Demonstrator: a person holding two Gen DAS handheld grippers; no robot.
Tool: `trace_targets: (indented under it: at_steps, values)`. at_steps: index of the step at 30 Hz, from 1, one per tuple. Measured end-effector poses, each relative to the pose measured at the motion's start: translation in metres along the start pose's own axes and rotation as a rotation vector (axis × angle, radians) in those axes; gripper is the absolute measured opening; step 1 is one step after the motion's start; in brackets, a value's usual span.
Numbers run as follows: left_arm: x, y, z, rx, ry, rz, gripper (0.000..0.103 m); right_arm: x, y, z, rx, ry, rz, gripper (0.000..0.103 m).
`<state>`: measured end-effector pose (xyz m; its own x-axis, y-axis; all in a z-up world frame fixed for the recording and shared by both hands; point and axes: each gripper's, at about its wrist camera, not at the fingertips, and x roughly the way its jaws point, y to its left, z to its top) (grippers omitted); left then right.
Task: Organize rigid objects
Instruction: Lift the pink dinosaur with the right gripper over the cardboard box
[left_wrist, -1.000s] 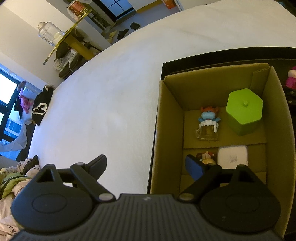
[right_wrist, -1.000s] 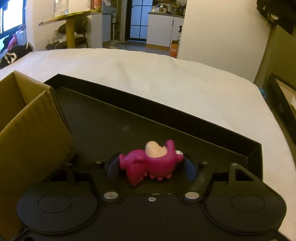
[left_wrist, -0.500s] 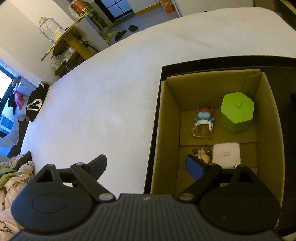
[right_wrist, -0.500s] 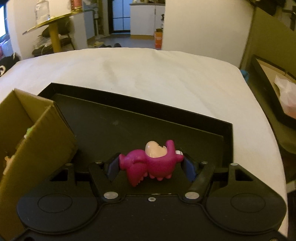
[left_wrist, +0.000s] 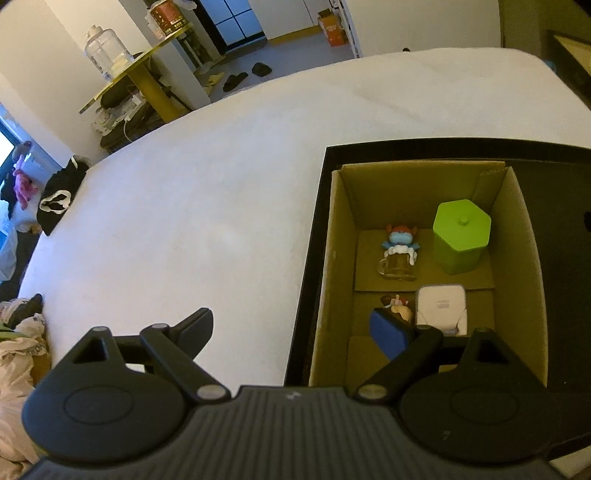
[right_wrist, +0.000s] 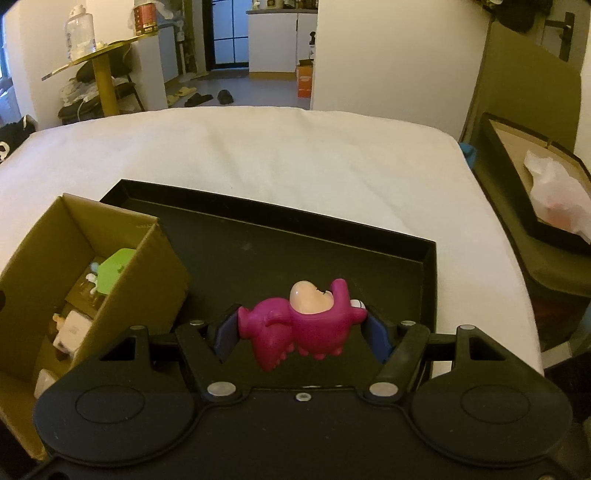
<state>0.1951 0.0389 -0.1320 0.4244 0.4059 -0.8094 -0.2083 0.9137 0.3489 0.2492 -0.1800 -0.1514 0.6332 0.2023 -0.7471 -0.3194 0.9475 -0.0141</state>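
The right gripper (right_wrist: 302, 326) is held above the black tray (right_wrist: 369, 236), clamped on a magenta figurine (right_wrist: 306, 323). The left gripper (left_wrist: 295, 332), spread apart, is held over the cardboard box (left_wrist: 524, 236), where a green container (left_wrist: 461, 232) and 3 smaller items are seen.

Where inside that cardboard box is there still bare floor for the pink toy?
In the cardboard box, bare floor shows along the left wall beside the blue figure in a mug, and at the near left corner. The green hexagonal container and white square box crowd the right side.
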Motion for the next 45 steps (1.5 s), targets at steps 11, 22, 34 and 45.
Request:
trace_targets:
  at_steps: [11,22,34,45]
  values:
    - [0.0,0.013,-0.005,-0.048,-0.027,-0.053,0.091,-0.026,0.017,0.008,-0.023,-0.014,-0.04,0.067]
    - [0.009,0.025,-0.018,-0.071,-0.031,-0.141,0.088,-0.045,0.05,0.024,-0.065,-0.044,-0.034,0.067]
    - [0.026,0.039,-0.028,-0.117,-0.003,-0.239,0.06,-0.044,0.092,0.03,-0.122,-0.044,-0.018,0.067]
    - [0.036,0.044,-0.037,-0.124,0.009,-0.323,0.03,-0.04,0.123,0.031,-0.186,-0.046,-0.024,0.067]
